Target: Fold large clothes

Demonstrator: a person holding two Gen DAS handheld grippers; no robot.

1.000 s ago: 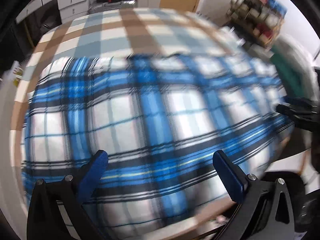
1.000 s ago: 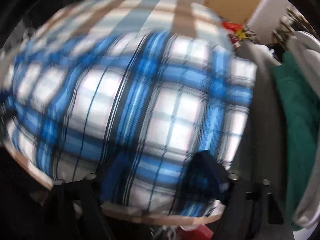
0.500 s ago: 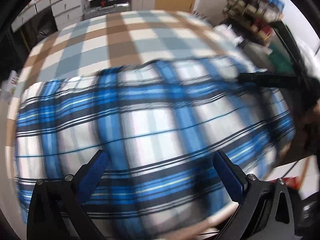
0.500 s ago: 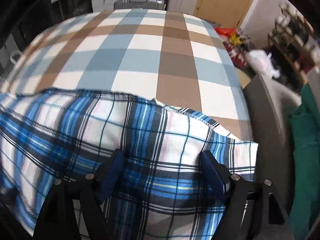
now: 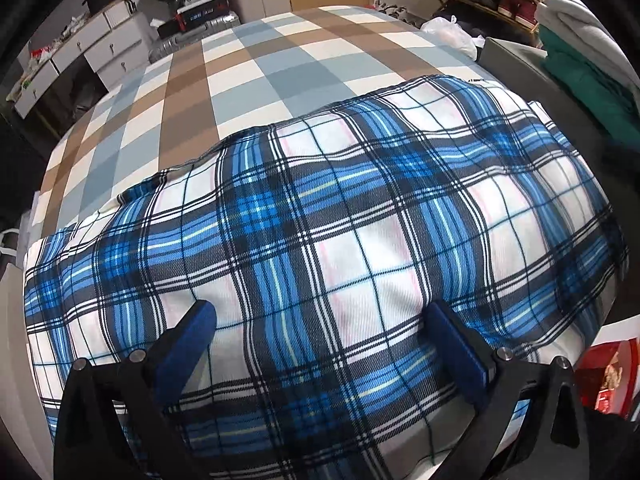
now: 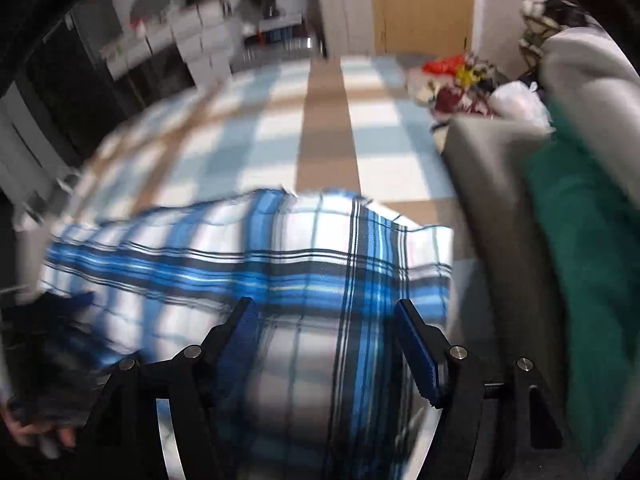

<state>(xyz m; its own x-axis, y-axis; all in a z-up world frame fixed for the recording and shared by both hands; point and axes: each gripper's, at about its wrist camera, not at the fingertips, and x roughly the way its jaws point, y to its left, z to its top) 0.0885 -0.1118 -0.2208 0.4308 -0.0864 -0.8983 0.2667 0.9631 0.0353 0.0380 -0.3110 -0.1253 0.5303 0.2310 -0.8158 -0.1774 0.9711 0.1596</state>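
A blue plaid garment (image 5: 340, 240) lies spread across the near part of a tabletop covered with a brown, grey and white checked cloth (image 5: 256, 68). The left claw (image 5: 320, 344) hangs over the garment's near edge with its blue fingers (image 5: 188, 344) wide apart, released and gripping nothing. The right claw (image 6: 324, 340) is likewise spread over the garment's right end, holding nothing; that view is blurred. A green cloth (image 6: 592, 240) and a grey one (image 6: 588, 76) are piled just beside the tabletop's right side.
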